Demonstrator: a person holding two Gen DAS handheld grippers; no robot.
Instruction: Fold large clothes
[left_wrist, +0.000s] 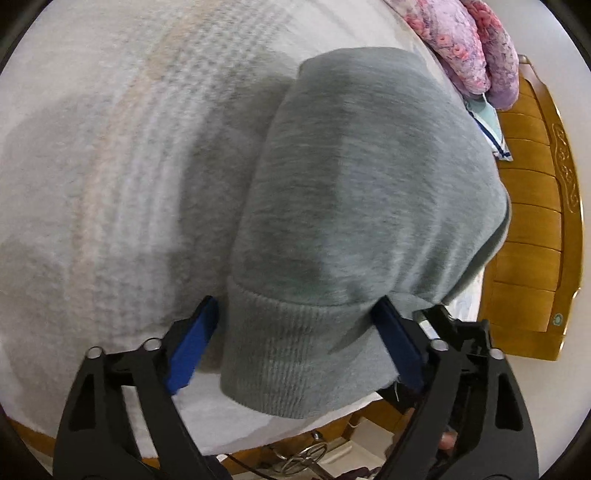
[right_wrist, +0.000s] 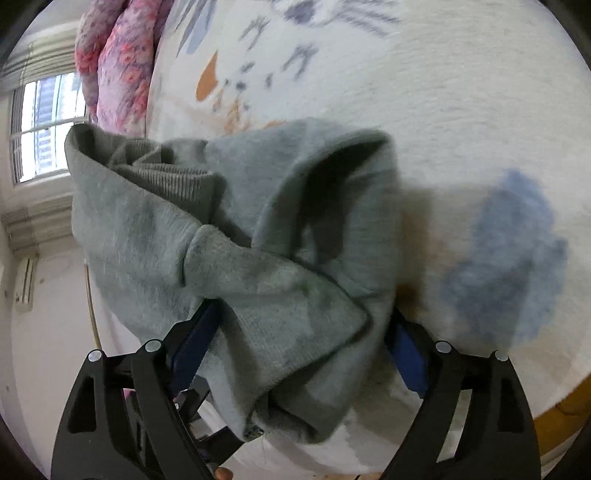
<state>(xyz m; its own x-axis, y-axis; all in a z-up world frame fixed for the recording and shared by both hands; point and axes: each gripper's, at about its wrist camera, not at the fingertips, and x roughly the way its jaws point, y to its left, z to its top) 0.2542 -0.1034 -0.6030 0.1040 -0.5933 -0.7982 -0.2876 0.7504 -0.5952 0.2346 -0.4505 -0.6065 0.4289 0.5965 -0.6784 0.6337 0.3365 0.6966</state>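
left gripper (left_wrist: 295, 343) at 6 o'clock, jaws spread wide either side of a grey sweatshirt's (left_wrist: 351, 184) ribbed hem, pads apparently not pressing; right gripper (right_wrist: 306, 347) likewise released around bunched cloth, probably so the fold settles on the white bedspread (left_wrist: 110, 166); pink quilt (left_wrist: 476, 48) at 1 o'clock; no readable writing

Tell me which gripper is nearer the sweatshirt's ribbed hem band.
Left. The left gripper straddles the ribbed hem band of the grey sweatshirt, fingers open. The right gripper straddles a bunched fold instead; ribbing lies farther off.
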